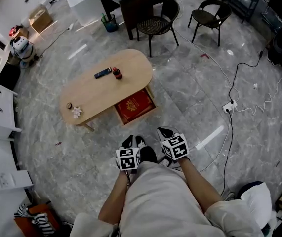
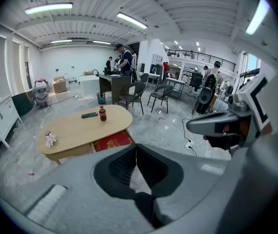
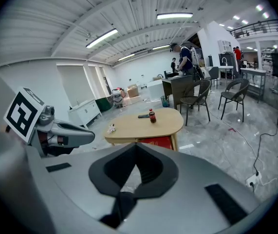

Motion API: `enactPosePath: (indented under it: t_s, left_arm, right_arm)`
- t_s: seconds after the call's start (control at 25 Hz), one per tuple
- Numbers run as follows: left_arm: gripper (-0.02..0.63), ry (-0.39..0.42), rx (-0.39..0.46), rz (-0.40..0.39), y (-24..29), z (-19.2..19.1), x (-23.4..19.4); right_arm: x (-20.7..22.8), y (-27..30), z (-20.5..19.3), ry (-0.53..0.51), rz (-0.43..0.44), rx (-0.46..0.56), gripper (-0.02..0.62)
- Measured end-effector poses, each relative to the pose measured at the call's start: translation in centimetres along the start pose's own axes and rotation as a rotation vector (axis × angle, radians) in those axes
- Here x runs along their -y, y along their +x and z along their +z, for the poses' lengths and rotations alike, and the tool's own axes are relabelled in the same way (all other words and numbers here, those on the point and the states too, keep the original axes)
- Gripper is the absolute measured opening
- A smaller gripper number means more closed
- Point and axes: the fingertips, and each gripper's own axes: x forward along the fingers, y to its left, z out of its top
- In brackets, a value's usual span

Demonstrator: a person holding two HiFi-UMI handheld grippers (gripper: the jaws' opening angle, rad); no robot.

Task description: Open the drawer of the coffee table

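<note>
1. My left tool (image 2: pixel 137 149) is closed, jaws tip to tip, nothing between them.
2. My right tool (image 3: pixel 137 149) is closed and empty too.
3. Both hang side by side before my body, well apart from the desk (image 1: pixel 106 90).
4. The drawer (image 1: pixel 141 116) stands out from the desk's near side, a red box (image 1: pixel 135 105) inside.
5. A bottle (image 1: pixel 116 73) and a remote (image 1: pixel 102 73) sit on top.

The drawer (image 1: pixel 141 117) lies partly hidden beneath the coffee table (image 1: pixel 96 90).

Bright ceiling strip lights (image 2: pixel 48 8), sharp pictures, strong fisheye bending at edges
</note>
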Motion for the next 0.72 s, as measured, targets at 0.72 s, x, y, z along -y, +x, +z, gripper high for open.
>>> enactPosePath:
  t_s: [0.72]
  left_arm:
    - [0.012, -0.006, 0.024, -0.037, 1.0, -0.2, 2.0]
  right_arm:
    - [1.3, -3.1, -1.6, 0.065, -0.066, 0.061, 0.015]
